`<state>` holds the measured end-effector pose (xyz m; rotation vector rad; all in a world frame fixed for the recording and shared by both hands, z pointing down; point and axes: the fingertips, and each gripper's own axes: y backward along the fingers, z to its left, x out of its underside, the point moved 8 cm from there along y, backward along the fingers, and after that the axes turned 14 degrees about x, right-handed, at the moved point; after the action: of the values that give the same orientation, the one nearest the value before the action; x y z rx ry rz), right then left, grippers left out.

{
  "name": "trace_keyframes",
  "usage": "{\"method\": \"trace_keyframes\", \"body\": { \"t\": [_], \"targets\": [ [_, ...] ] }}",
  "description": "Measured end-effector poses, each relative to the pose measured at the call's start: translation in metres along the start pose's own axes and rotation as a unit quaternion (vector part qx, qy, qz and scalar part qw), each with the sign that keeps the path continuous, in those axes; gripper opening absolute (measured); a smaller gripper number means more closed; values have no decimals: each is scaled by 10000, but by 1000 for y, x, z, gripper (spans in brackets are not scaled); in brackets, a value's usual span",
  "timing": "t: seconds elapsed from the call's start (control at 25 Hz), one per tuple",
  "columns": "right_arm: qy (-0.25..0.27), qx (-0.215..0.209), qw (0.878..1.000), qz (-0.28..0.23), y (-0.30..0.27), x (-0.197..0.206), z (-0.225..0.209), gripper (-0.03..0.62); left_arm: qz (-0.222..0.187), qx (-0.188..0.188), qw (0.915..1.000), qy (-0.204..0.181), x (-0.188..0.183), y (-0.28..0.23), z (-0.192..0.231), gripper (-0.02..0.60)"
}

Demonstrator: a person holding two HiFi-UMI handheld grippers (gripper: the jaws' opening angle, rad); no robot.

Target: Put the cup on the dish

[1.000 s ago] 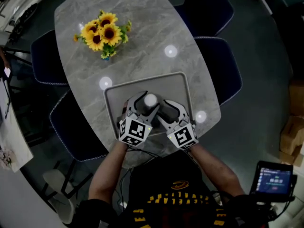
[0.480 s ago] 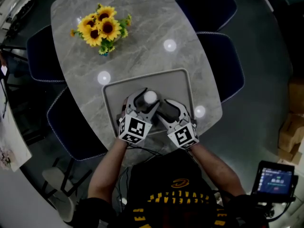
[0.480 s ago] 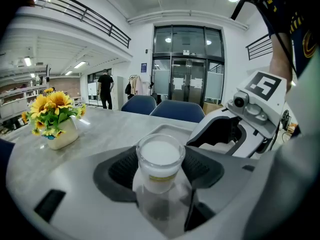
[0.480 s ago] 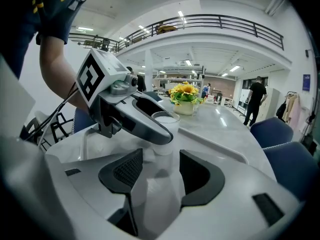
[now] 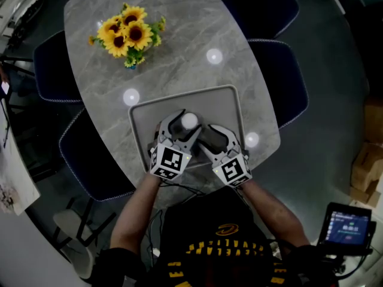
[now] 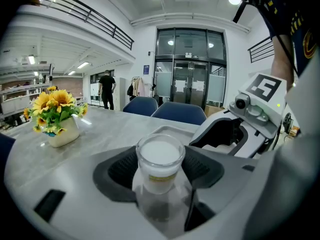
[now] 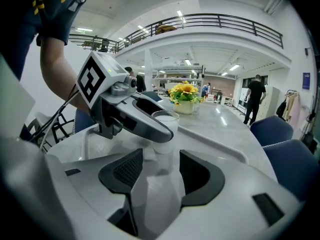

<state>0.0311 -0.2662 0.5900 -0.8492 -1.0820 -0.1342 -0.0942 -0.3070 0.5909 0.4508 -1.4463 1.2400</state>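
Observation:
A clear glass cup with white contents stands upright between my left gripper's jaws, above the grey tray. In the left gripper view the cup fills the gap and both dark pads press its sides. My right gripper sits right beside it, pointing at the cup. Between the right gripper's pads lies a pale translucent piece, apparently the clear dish, which fills the gap. The head view does not show the dish.
The tray lies at the near end of a grey marble table. A vase of sunflowers stands at the far left. Dark blue chairs ring the table. A screen device is at the lower right.
Both grippers stay close together over the tray with the cup held. Only the head view has shifted slightly.

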Motion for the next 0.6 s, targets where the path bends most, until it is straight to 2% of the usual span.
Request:
{"method": "trace_keyframes", "body": {
  "t": [0.6],
  "targets": [
    [-124, -36, 9999, -25, 0, 1, -1, 233, -30, -128, 9999, -2, 4, 5, 2, 270]
  ]
}}
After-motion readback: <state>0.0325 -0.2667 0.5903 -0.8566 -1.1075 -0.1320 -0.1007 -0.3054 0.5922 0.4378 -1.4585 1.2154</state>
